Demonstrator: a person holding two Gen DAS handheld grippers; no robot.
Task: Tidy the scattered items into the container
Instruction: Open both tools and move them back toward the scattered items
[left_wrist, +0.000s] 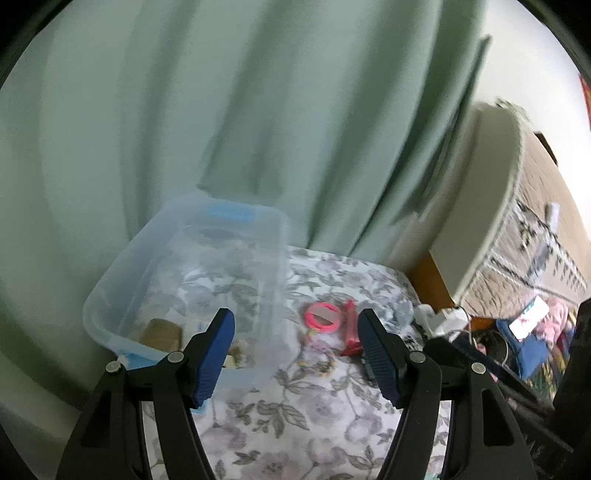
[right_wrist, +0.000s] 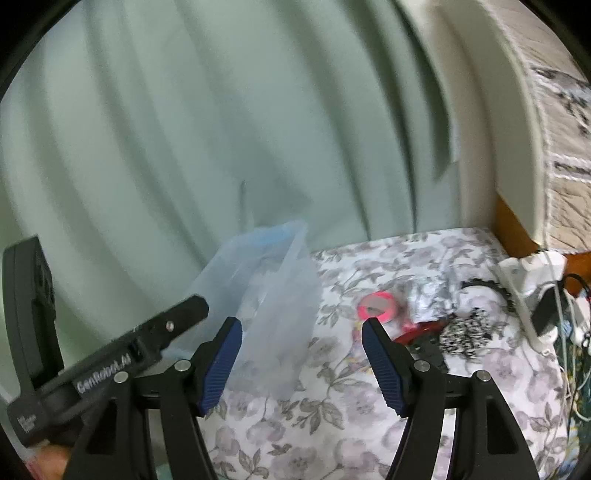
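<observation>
Both empty, jaws apart: left gripper (left_wrist: 295, 332) beside clear plastic container (left_wrist: 184, 258), right gripper (right_wrist: 301, 343) near pink tape roll (right_wrist: 375, 306).

From where I steer, the clear plastic storage bin (left_wrist: 184, 266) sits on the floral-printed cloth surface (left_wrist: 295, 413), at its left side, with the pale green curtain (left_wrist: 258, 110) hanging behind both. Inside the bin, near its front wall, lies a tan cardboard-like piece (left_wrist: 164, 332). To the bin's right, on the cloth, lies a pink ring of tape (left_wrist: 322, 316), and just right of it a red stick-shaped item (left_wrist: 350, 328). In the right wrist view, a black-and-white speckled bundle (right_wrist: 467, 332) lies further right, with a white power strip (right_wrist: 532, 273) at the cloth's right edge.
</observation>
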